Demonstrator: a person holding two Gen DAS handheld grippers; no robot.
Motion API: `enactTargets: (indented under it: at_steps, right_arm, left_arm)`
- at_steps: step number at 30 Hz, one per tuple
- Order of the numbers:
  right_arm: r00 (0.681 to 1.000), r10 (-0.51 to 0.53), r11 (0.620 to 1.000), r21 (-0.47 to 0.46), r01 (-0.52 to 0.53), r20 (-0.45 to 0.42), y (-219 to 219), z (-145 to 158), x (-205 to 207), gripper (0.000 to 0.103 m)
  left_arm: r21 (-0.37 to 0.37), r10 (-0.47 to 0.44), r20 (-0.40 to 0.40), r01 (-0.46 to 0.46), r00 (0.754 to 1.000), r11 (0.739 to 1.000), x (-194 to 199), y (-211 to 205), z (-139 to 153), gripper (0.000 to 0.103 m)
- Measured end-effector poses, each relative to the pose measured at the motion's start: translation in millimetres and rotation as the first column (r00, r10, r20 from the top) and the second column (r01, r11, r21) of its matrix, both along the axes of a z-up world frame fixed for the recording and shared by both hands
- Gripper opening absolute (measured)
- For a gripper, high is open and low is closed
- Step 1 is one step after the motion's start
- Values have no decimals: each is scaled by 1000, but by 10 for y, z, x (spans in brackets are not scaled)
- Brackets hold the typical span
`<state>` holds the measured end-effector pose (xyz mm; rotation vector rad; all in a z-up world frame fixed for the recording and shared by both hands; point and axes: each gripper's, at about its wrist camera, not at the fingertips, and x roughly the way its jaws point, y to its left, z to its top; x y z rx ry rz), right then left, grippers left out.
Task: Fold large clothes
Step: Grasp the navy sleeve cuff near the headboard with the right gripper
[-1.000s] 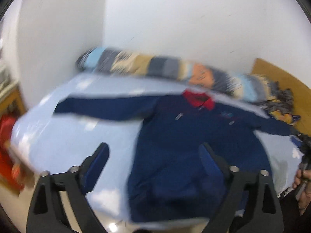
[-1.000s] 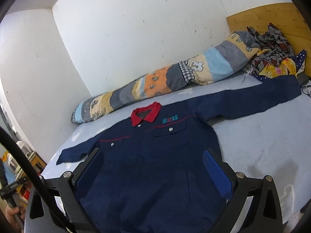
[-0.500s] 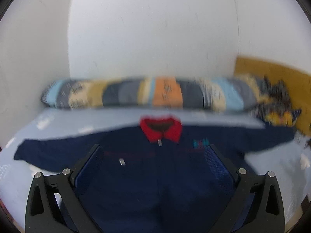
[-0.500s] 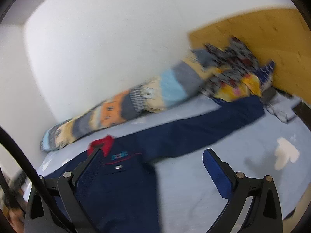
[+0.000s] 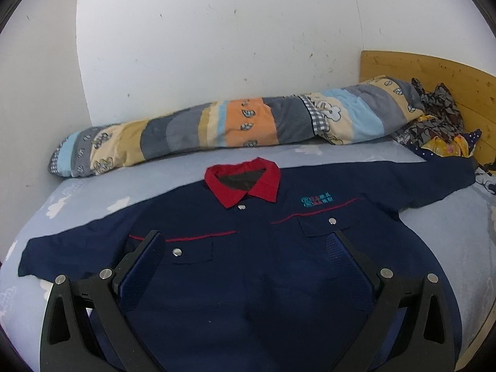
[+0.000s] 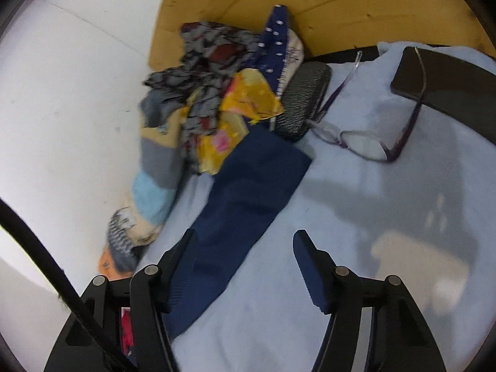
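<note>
A large navy work jacket with a red collar lies spread flat, front up, on the light blue bed sheet, both sleeves stretched out sideways. My left gripper is open and empty, hovering over the jacket's chest. In the right wrist view, the jacket's right sleeve runs up to its cuff near the headboard. My right gripper is open and empty just above that sleeve, its left finger over the cloth.
A rolled striped quilt lies along the wall. A pile of patterned clothes, a glasses case, purple glasses and a dark phone lie by the wooden headboard.
My left gripper swung right to face the jacket's chest squarely. My right gripper swung right along the sleeve to its cuff end near the headboard.
</note>
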<state>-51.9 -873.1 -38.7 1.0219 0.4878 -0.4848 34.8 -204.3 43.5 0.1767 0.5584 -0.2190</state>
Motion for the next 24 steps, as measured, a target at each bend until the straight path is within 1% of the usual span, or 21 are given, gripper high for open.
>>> enactTargets:
  at_steps: [2, 4, 10, 15, 16, 17, 18, 19, 20, 22, 24]
  right_arm:
    - [1000, -26, 1000, 15, 26, 6, -115, -139, 87, 58]
    - [998, -54, 998, 14, 54, -15, -231, -265, 162, 56]
    - [996, -84, 996, 2, 84, -38, -547, -508, 382, 56]
    - [997, -53, 998, -38, 51, -63, -672, -599, 660, 56]
    - [998, -24, 999, -48, 21, -64, -688, -610, 742, 49]
    - [998, 0, 998, -58, -4, -66, -683, -602, 794, 18]
    - [996, 3, 996, -84, -10, -89, -659, -566, 825, 9]
    - [997, -4, 995, -100, -4, -82, -634, -526, 821, 9]
    - [999, -7, 994, -111, 2, -45, -594, -461, 781, 8]
    - [1000, -5, 988, -156, 3, -13, -501, -302, 729, 8]
    - [999, 16, 982, -190, -10, 28, -388, -71, 699, 7]
  left_arm:
    - [2, -5, -20, 5, 1000, 1000, 30, -24, -46, 103]
    - [9, -13, -30, 13, 999, 1000, 51, -62, -89, 103]
    - [49, -29, -36, 30, 999, 998, 68, -176, -170, 103]
    - [59, -29, -38, 31, 999, 998, 93, -216, -198, 103]
    - [63, -27, -40, 29, 999, 998, 102, -223, -204, 103]
    - [66, -25, -40, 28, 999, 997, 107, -229, -210, 103]
    - [69, -25, -41, 28, 999, 997, 112, -233, -212, 103]
    - [69, -23, -40, 26, 999, 997, 118, -232, -209, 103]
    - [68, -19, -37, 21, 999, 997, 119, -225, -203, 103]
    - [62, -14, -35, 16, 999, 998, 115, -203, -187, 103]
    - [58, -6, -28, 8, 1000, 998, 97, -171, -164, 103]
